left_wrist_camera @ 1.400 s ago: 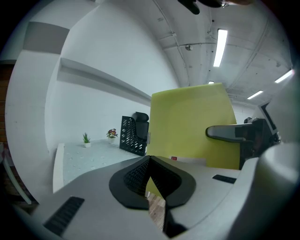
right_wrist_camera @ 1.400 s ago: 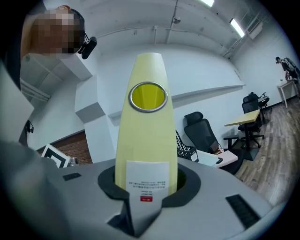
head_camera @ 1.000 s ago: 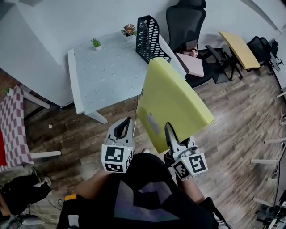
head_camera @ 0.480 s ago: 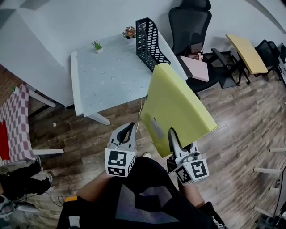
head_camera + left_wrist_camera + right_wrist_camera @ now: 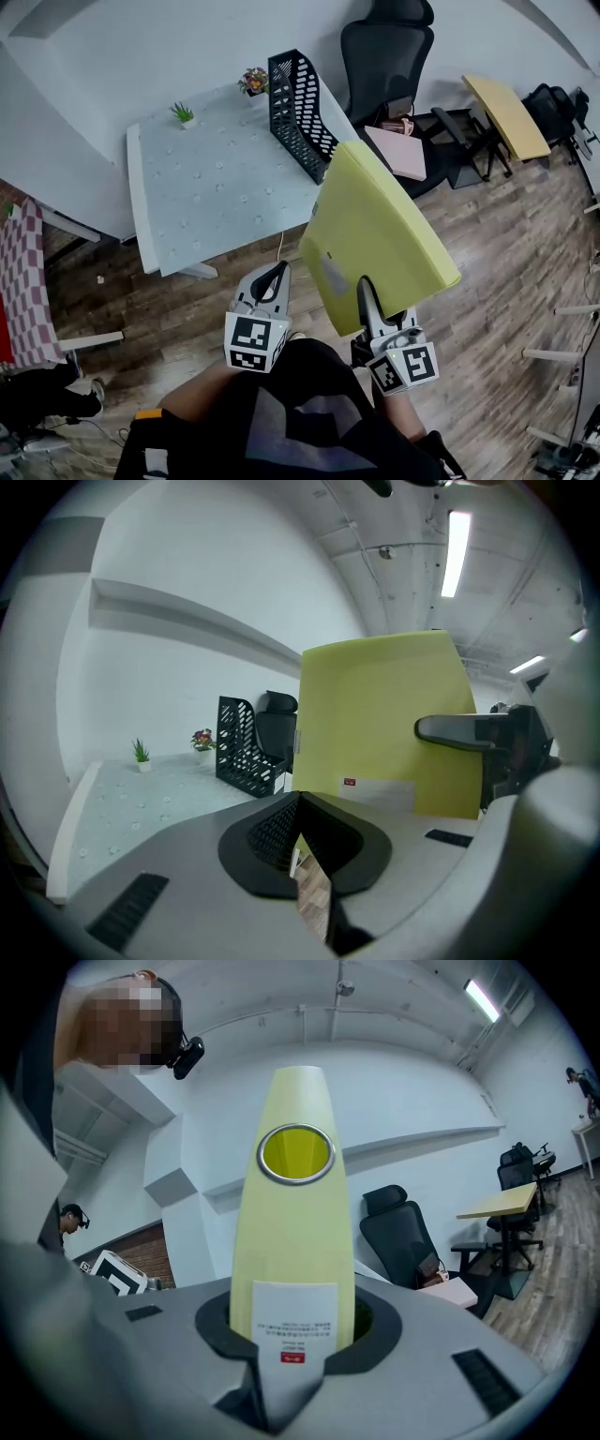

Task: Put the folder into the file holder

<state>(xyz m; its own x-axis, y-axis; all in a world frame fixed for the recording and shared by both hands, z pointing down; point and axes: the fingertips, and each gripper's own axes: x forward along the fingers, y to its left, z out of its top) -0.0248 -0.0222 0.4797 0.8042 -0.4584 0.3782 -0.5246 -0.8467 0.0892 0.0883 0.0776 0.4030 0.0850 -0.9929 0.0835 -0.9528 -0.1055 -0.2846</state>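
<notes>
A thick yellow folder (image 5: 380, 230) stands on edge, spine toward me, with my right gripper (image 5: 364, 292) shut on its lower spine by the white label. In the right gripper view the folder (image 5: 295, 1241) fills the space between the jaws of that gripper (image 5: 292, 1335). My left gripper (image 5: 273, 274) hangs beside it on the left, jaws together and holding nothing; its tips (image 5: 300, 799) meet in the left gripper view. The black mesh file holder (image 5: 298, 103) stands upright at the far right of the pale table (image 5: 202, 187), beyond the folder's top edge, and also shows as the holder (image 5: 242, 747).
On the table's far edge stand a small green plant (image 5: 181, 114) and a flower pot (image 5: 251, 81). A black office chair (image 5: 384, 56) with a pink item (image 5: 398, 150) sits right of the table. Farther right is a yellow desk (image 5: 506, 112). Wood floor lies underfoot.
Both grippers and the folder have moved closer to the table together. The grip on the folder is unchanged and the left gripper's jaws stay together.
</notes>
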